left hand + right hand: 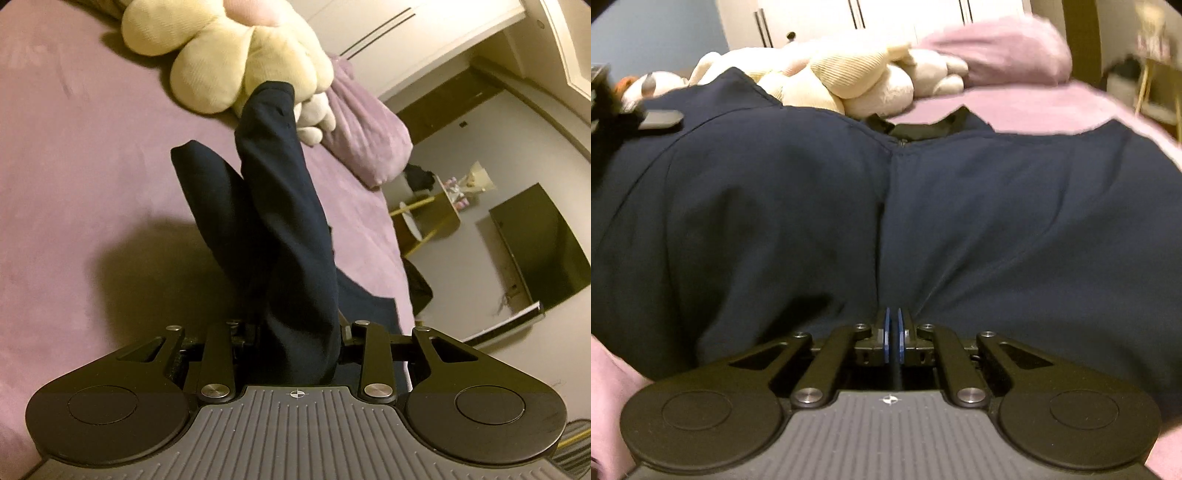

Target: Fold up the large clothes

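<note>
Folding has barely begun: my left gripper [295, 332] clamps the jacket [886, 221] sleeve, my right gripper [894, 332] pinches its hem, body still unfolded.

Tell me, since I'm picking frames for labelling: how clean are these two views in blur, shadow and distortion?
Left wrist view: mostly sharp, the navy garment casts a heavy shadow on the purple bedsheet, and the fisheye bends the room's walls. Right wrist view: soft with motion smear, worst on the pink pillow and the frame edges.
</note>
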{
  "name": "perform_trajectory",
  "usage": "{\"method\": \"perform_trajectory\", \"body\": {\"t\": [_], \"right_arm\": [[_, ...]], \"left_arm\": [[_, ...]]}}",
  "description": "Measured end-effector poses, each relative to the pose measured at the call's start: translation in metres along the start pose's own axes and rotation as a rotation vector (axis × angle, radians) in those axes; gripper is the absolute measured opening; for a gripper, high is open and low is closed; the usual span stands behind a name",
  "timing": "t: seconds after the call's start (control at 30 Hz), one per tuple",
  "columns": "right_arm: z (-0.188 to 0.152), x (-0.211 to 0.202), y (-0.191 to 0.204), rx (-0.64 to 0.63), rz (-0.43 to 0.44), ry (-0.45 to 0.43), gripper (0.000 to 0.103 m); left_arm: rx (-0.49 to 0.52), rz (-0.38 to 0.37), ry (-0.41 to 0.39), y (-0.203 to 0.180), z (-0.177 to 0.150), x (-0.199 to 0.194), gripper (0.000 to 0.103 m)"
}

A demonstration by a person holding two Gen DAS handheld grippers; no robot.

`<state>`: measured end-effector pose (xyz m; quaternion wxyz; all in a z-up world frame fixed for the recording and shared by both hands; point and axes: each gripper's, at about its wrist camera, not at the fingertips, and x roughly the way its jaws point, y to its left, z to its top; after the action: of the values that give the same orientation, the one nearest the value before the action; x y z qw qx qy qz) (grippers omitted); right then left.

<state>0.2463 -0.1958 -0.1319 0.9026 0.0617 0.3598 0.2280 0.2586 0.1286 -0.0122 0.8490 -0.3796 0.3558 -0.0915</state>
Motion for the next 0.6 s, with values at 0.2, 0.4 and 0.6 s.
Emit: {"method": "perform_trajectory", "body": {"t": [0.2,0.4,0.6], "right_arm": [[0.011,-0.043,-0.058,0.277,0.082,-0.064,0.006],[-0.012,-0.067,-0.119,0.481,0.098,-0.083,0.006],[-0.026,-0.086,-0.145,0.545,0.116,-0.121,0.006]], "left_arm": [[0.058,0.008,0.007,-0.071,-0.011,0.025,0.036],[0.155,0.003,0.081,-0.138,-0.039,0.091,0.037],[0.252,-0.059,0.169,-0.155,-0.089,0.172,0.056]]}}
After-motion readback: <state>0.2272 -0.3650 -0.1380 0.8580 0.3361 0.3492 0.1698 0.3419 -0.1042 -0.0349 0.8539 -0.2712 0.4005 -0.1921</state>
